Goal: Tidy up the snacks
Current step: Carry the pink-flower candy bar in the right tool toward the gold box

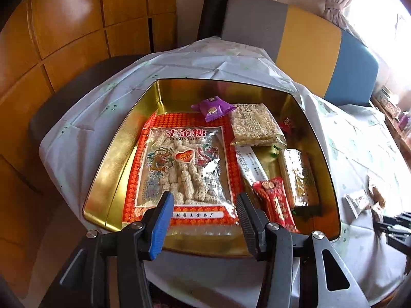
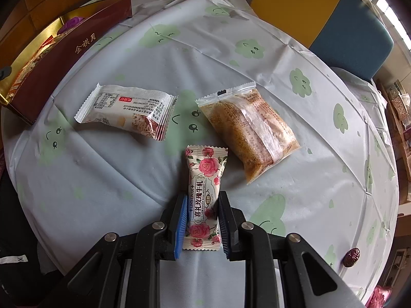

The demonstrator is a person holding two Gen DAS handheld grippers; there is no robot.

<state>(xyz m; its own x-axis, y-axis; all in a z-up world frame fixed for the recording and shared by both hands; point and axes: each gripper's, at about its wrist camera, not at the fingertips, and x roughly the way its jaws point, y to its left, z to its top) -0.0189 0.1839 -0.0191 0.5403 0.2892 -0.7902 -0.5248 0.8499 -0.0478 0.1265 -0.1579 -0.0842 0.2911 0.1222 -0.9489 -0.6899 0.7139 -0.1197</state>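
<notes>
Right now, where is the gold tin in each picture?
Left wrist: the gold tin fills the middle, snacks inside.
Right wrist: the gold tin sits at the top left edge, seen from its side.
Shared landmark: the yellow-and-blue chair behind the table, upper right in both.

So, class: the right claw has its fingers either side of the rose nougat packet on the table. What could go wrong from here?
1. The right claw straddles only the lower half of the rose nougat packet; the glossy wrapper might slip or swing when lifted.
2. The gold tin is already crowded; the right side is stacked, so the packet may land on top and slide.
3. The left claw hangs open over the tin and could obstruct the drop.
</notes>
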